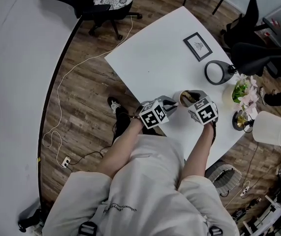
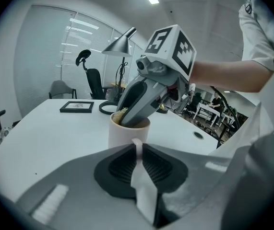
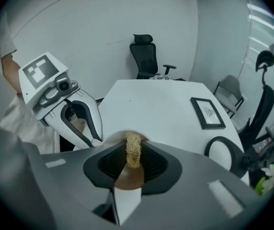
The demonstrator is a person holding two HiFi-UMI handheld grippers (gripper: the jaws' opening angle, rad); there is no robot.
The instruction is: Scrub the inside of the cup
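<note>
Clamping white cup (image 2: 125, 134) by handle — left gripper (image 2: 137, 146); right gripper (image 3: 133, 143) dipped inside cup, jaws pinching yellow fibrous scrubber (image 3: 134, 153).

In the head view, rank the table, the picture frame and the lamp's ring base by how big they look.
1. Table.
2. Ring base and picture frame: about alike, too close to rank.

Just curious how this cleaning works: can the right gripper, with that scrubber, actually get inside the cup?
Probably yes. The cup's mouth is open, the left gripper grips only its handle at the side, and the right gripper's jaws, shut on the scrubber, dip inside.
</note>
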